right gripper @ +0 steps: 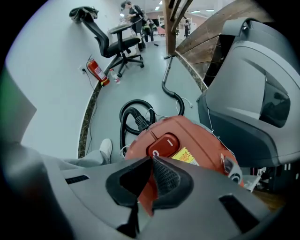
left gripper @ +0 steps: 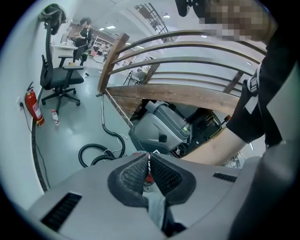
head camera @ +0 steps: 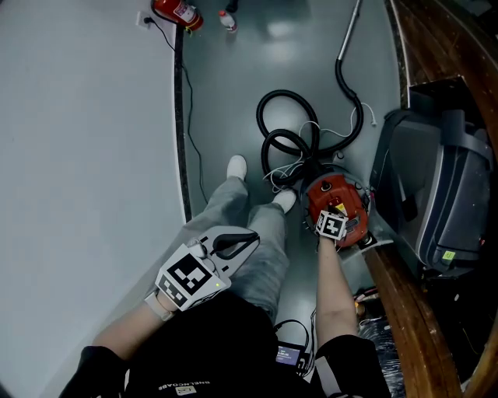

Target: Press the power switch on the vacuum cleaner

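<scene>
The power switch (right gripper: pixel 162 145) is a red rocker set in the top of the red vacuum cleaner (right gripper: pixel 201 140), beside a yellow sticker (right gripper: pixel 183 156). The vacuum cleaner stands on the grey floor (head camera: pixel 226 93), just in front of the person's 2 white shoes (head camera: pixel 236 166).

The right hand-held gripper (right gripper: pixel 152 161) is held low over the vacuum cleaner's body. Its jaws are closed tip to tip with nothing between them, and the tips point at the near edge of the switch. Whether they touch it cannot be told.

The left hand-held gripper (left gripper: pixel 148 161) is well apart from the vacuum cleaner, above the person's grey-trousered thigh (head camera: pixel 261 249). Its jaws are also pressed together and hold nothing.

A black hose (head camera: pixel 284 128) lies coiled on the floor just beyond the vacuum cleaner and runs on to a metal wand (head camera: pixel 350 31). White cord is tangled around the coils.

To the person's right a large grey machine (head camera: pixel 436 194) sits behind a curved wooden railing (head camera: pixel 401 303), close beside the vacuum cleaner. A white wall (head camera: pixel 85 155) runs along the left, with a red fire extinguisher (head camera: pixel 177 12) at its foot farther off and a black office chair (right gripper: pixel 117 44) beyond that.
</scene>
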`<action>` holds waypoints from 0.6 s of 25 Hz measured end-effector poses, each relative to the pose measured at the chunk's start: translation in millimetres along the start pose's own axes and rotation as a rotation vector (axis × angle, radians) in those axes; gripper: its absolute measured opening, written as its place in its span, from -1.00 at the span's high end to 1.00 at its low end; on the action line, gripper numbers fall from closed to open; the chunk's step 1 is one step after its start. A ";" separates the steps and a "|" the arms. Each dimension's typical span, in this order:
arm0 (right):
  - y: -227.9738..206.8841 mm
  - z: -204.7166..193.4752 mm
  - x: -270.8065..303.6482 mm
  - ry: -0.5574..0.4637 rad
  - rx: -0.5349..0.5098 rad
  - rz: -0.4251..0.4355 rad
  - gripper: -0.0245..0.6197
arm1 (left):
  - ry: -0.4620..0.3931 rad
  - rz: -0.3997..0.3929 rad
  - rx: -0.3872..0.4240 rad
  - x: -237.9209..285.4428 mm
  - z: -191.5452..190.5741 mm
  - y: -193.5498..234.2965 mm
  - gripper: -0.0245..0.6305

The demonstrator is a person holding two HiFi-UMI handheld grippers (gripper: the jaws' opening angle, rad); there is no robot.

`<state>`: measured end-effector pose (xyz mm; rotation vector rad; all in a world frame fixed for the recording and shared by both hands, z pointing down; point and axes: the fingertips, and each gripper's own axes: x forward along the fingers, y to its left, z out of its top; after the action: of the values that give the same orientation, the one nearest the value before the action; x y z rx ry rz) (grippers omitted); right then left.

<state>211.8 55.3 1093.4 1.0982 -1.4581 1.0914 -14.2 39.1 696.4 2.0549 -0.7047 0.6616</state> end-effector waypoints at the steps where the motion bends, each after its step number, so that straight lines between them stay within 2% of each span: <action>1: -0.2 0.1 0.9 0.007 0.000 0.001 0.84 | -0.002 0.001 -0.001 0.2 0.6 -0.1 0.88; 8: -2.0 0.1 0.1 0.032 0.024 0.024 0.84 | -0.016 0.007 -0.020 -2.3 2.2 -0.3 0.88; 15: -10.1 22.1 -22.5 0.020 0.008 0.021 0.84 | -0.051 0.021 -0.015 -13.1 13.9 -4.0 0.88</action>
<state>220.5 34.2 1069.4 1.0765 -1.4539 1.1208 -17.9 32.5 678.4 2.0592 -0.7589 0.6153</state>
